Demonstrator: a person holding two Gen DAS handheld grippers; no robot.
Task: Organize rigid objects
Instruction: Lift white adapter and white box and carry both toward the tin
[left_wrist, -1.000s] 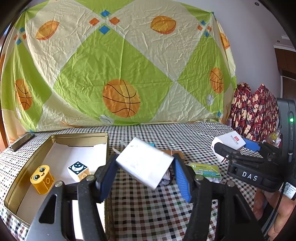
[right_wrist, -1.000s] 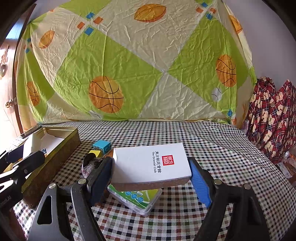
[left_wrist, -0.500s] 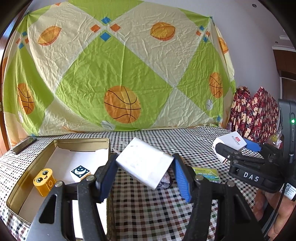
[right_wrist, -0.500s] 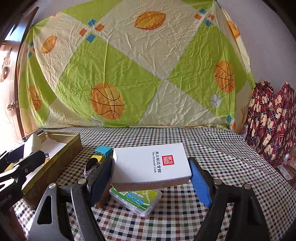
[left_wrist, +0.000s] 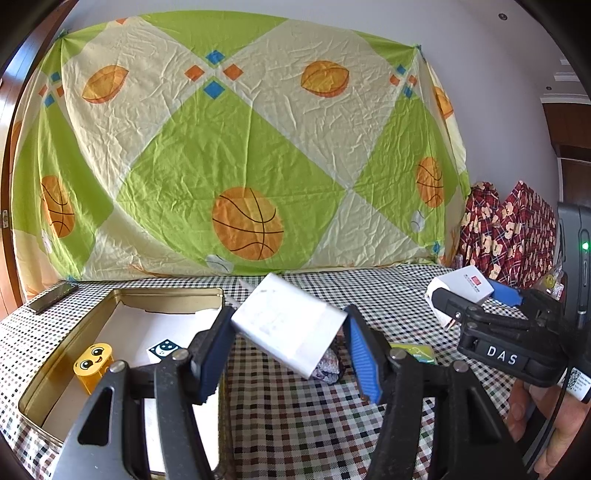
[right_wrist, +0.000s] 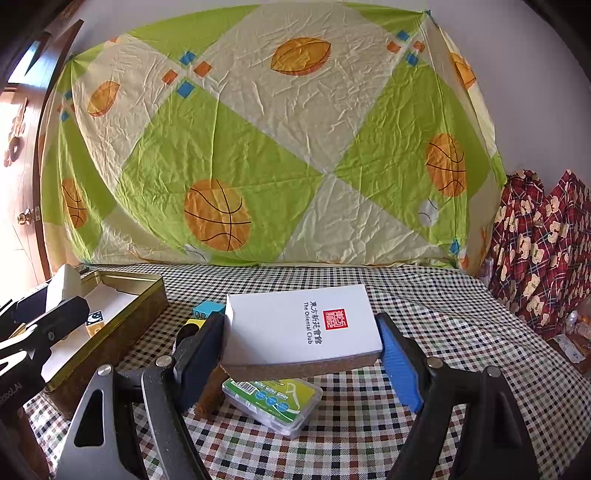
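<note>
Left gripper clamped on a plain white box, tilted, held in the air just right of the gold tin. Tin holds a yellow smiley block and a moon-print cube. Right gripper clamped on a white box with red seal, roughly level, above a green-labelled plastic case lying on the checked tablecloth. A blue block sits further back on the cloth, outside the tin.
</note>
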